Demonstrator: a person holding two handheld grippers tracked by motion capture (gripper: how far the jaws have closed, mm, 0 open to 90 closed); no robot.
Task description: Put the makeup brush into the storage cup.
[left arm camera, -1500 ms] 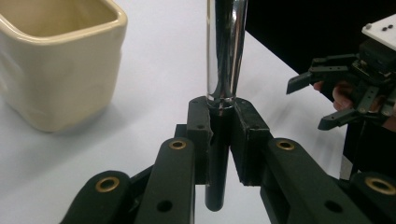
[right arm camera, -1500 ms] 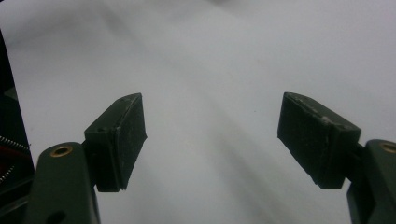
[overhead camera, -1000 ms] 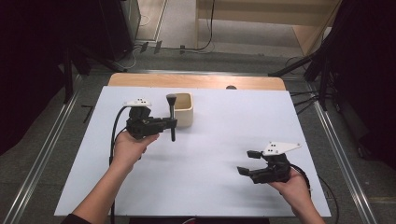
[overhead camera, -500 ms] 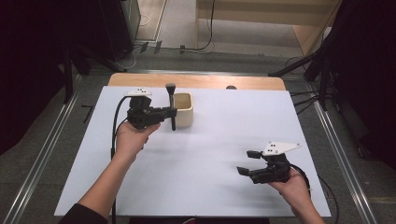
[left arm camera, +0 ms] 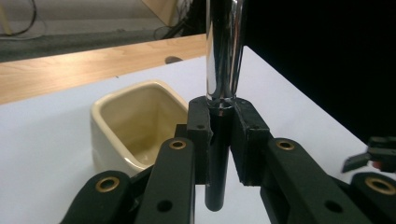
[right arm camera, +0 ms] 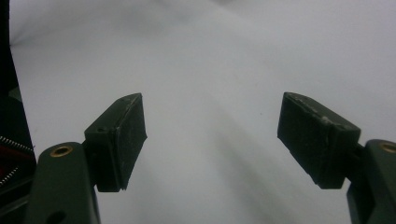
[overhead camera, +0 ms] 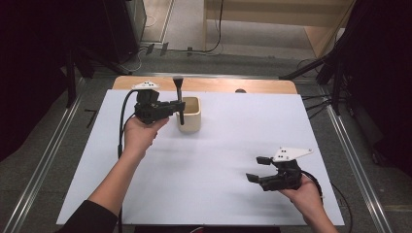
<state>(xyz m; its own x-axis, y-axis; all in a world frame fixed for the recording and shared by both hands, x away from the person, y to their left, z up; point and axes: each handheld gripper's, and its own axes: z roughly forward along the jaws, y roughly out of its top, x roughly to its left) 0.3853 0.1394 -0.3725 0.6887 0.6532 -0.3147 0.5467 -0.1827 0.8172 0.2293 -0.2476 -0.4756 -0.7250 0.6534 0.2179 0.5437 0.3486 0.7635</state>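
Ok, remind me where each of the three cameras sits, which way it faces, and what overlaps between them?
High view: above the person's side, looking forward and down on the white table; both forearms, left gripper, right gripper.
Left gripper view: rides that gripper, looking along jaws clamped on an upright brush handle toward the cream cup.
Right gripper view: along spread jaws at bare table.
Shared: cup and brush in high and left views.
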